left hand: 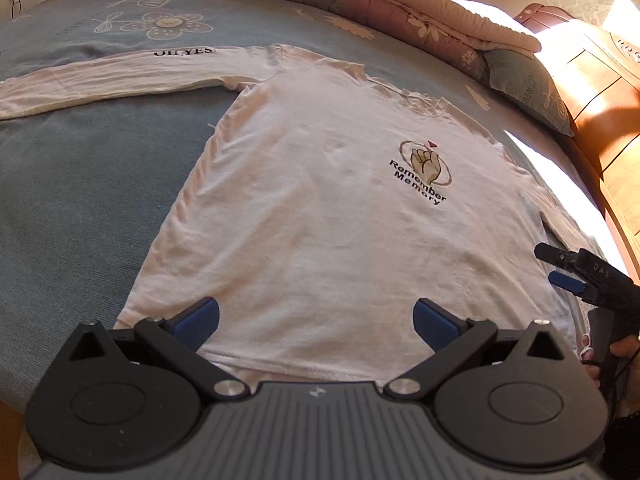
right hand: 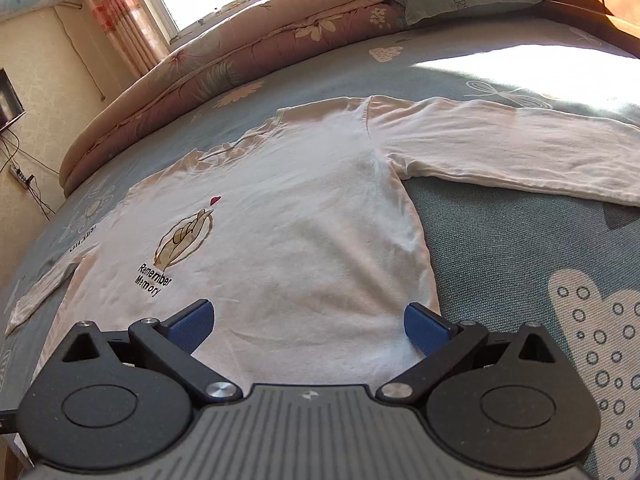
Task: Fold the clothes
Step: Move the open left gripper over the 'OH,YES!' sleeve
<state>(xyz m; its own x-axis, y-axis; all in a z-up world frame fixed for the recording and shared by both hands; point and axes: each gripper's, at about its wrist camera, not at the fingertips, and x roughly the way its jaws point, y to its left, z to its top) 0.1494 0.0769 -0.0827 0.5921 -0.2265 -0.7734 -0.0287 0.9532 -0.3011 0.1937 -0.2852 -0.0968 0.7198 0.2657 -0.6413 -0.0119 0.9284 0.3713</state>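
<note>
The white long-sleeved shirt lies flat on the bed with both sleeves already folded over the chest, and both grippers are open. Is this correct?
Not quite. The shirt lies flat on the bed, and the left gripper and right gripper are open, but both sleeves are spread outward, unfolded: one in the left wrist view, the other in the right wrist view.

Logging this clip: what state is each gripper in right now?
Left gripper: open, holding nothing, above the hem of the white long-sleeve shirt.
Right gripper: open, holding nothing, above the same hem.
</note>
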